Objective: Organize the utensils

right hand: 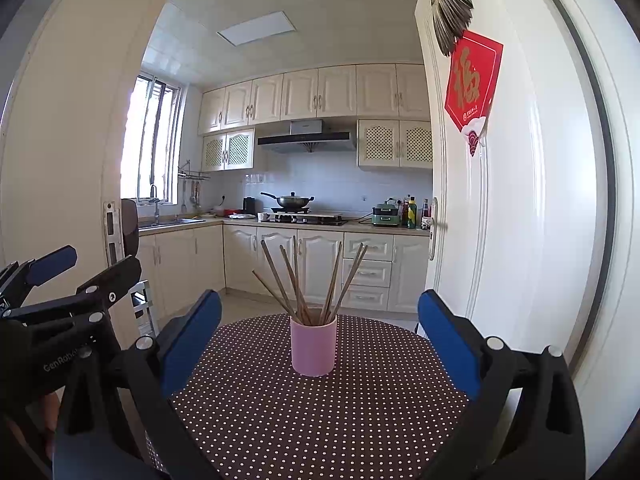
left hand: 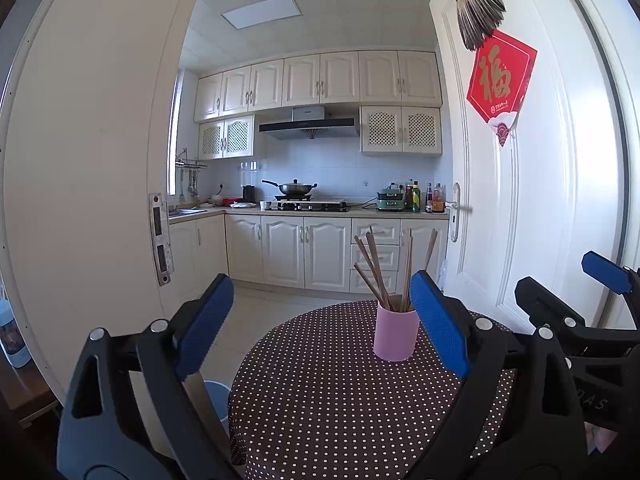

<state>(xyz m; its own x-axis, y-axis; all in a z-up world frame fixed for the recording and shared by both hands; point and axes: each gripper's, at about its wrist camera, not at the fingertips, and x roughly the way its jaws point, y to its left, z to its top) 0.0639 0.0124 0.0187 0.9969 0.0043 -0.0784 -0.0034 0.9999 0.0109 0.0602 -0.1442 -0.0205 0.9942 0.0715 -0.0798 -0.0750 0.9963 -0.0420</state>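
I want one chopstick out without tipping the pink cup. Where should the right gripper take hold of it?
Grip the upper shaft of an outer chopstick, well above the pink cup. The sticks fan apart at their tips but bunch at the rim. Bring the right gripper, now open, in from above and pull along the stick's lean.

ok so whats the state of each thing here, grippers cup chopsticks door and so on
left gripper: open, empty
right gripper: open, empty
pink cup: upright on the table, holding chopsticks
chopsticks: standing in the cup, fanned out
table: covered by a dotted cloth
door: open
wok: lidded, on the stove
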